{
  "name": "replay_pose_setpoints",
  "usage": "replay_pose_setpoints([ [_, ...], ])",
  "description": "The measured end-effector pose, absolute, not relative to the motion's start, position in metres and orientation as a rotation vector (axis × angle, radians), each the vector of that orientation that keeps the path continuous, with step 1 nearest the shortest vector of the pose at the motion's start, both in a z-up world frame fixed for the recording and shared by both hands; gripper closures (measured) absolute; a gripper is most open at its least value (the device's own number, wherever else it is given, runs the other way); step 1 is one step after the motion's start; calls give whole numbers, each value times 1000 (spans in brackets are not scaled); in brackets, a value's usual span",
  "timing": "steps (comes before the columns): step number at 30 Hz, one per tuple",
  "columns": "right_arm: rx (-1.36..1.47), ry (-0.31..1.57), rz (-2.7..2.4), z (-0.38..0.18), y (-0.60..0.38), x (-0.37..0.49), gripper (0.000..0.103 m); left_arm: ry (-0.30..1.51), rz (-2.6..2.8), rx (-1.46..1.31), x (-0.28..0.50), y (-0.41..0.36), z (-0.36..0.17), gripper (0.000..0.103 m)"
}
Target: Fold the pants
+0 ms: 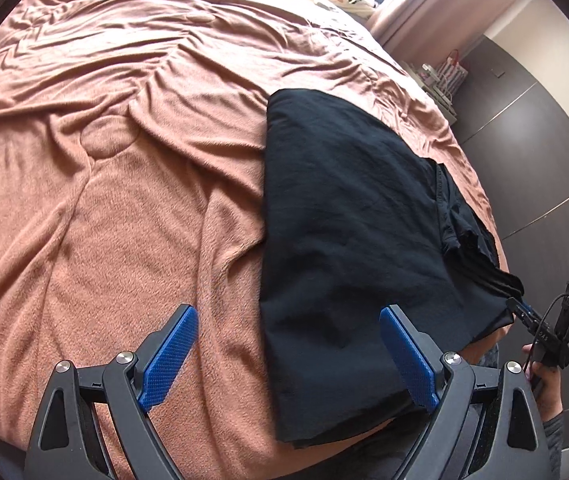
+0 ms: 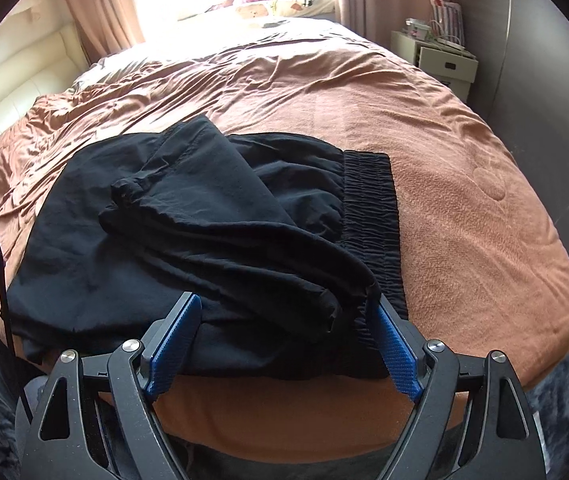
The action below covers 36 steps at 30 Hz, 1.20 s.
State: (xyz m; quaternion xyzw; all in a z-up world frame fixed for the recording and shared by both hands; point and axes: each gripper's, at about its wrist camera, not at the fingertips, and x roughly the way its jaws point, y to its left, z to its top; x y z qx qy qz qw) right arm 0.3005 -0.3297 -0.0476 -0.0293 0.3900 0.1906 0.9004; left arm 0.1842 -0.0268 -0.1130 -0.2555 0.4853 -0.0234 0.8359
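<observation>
The black pants [image 2: 188,240] are lying folded on the brown blanket [image 2: 464,200], near the bed's edge. Both grippers are hanging wide open — left gripper [image 1: 288,356], right gripper [image 2: 288,344] — and holding nothing.

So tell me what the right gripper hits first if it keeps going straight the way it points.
Probably the black pants: the open right gripper aims down at the folded leg near the elastic waistband. Depth is hard to judge.

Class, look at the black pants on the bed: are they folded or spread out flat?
Folded, loosely. In the right wrist view the pants lie doubled, legs laid over the body toward the elastic waistband, forming a compact bundle on the bedspread.
</observation>
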Motion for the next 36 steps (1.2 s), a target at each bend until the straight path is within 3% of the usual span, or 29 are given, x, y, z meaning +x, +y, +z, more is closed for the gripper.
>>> replay_pose_setpoints([
  [4,-68,803,378,-49,-335,309,20,1065,-70,-553,180,-31,-126,18],
  [9,-78,790,362,-50,-339,302,79,1099,-72,-547,175,-36,-135,27],
  [11,-77,777,348,-49,-341,297,89,1106,-67,-554,174,-35,-137,28],
  [15,-38,738,332,-42,-347,284,93,1123,-51,-529,171,-38,-137,39],
  [19,1,705,308,-36,-353,268,94,1148,-78,-549,167,-38,-139,64],
  [23,39,718,277,-34,-362,257,94,1154,-96,-522,163,-44,-138,77],
  [29,47,794,240,-45,-371,253,93,1164,-91,-513,163,-47,-137,77],
  [32,36,805,249,-42,-370,247,79,1145,-84,-526,166,-46,-131,76],
  [34,16,780,255,-31,-369,238,53,1128,-79,-530,168,-46,-126,71],
  [35,6,757,258,-24,-368,232,35,1119,-78,-534,168,-44,-124,67],
  [36,-6,731,261,-18,-367,225,30,1109,-75,-535,167,-42,-122,65],
])
